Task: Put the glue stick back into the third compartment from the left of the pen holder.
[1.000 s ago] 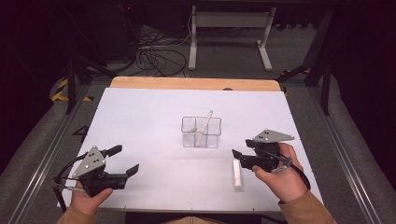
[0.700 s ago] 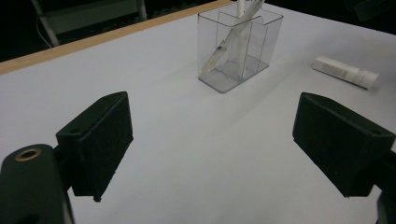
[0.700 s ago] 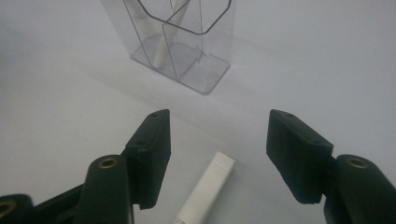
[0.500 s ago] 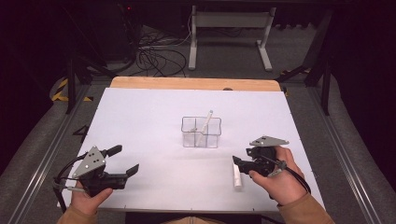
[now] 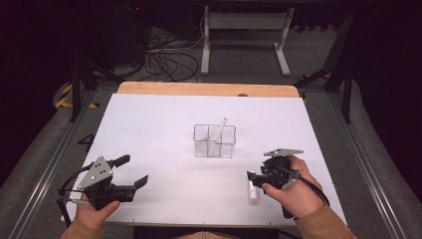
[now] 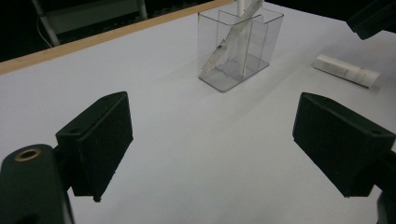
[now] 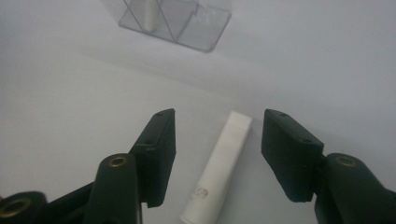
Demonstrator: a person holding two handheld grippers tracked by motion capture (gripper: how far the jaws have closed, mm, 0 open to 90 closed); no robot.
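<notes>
Right gripper [image 7: 217, 154] has dropped lower over the white tube [image 7: 218, 170], jaws apart, straddling it on the table [image 5: 159, 124] near the clear organizer [image 5: 214, 141]; likely a pickup approach. Left gripper [image 6: 210, 149] unchanged, jaws wide, empty.

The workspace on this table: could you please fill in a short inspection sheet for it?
Surface: white sheet over a wooden tabletop.
Job's things: clear divided container with a white tube leaning inside; another white tube lying flat.
Clutter: nothing seen.
Grippers: left tool open, over bare sheet; right tool open, straddling the lying tube.
Cables: one trailing from each tool; a tangle on the floor.
Surroundings: dark, metal frame beyond the table.
</notes>
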